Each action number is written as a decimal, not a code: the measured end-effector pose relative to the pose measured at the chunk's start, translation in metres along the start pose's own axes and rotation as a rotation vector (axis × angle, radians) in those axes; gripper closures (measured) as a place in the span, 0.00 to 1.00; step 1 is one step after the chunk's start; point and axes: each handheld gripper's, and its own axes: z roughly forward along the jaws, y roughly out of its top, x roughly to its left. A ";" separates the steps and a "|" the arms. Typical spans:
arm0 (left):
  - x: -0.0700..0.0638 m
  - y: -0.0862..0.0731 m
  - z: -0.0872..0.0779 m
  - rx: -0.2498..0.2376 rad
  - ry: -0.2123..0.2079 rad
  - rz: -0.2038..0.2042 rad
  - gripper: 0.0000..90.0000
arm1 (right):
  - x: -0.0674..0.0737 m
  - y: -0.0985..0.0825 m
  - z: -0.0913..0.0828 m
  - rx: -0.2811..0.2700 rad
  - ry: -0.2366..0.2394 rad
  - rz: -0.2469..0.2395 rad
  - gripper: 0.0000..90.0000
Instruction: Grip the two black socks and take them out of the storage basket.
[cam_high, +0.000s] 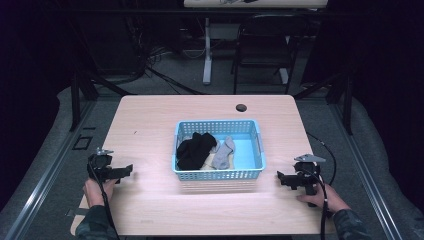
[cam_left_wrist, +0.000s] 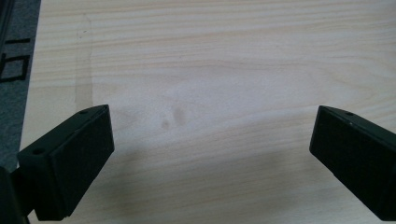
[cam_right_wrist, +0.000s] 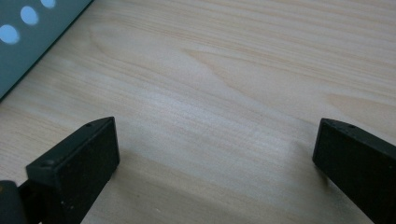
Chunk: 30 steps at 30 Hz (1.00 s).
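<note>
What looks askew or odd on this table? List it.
Nothing is spilled or damaged. The black sock and grey sock lie crumpled in the blue basket, which sits square on the table. Faint smudges mark the wood between the open left claw's jaws.

At the left edge of your left gripper view you can see black marks (cam_left_wrist: 10, 63) printed on the grey floor beside the table (cam_left_wrist: 224, 70). They look like the figures "10" or "19" turned on the side, but they are cut by the edge, so you cannot read them for sure. No other text, label, brand or number can be read in your views.
</note>
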 end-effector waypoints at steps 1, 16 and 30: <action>-0.001 0.001 -0.001 -0.003 -0.010 -0.001 0.00 | 0.000 0.000 0.000 0.000 0.000 0.000 0.00; -0.027 0.027 -0.028 -0.018 -0.058 0.032 0.00 | 0.001 0.000 0.000 -0.006 -0.002 0.006 0.00; -0.056 0.052 -0.046 -0.055 -0.098 0.095 0.00 | 0.001 0.000 0.000 -0.002 -0.002 0.007 0.00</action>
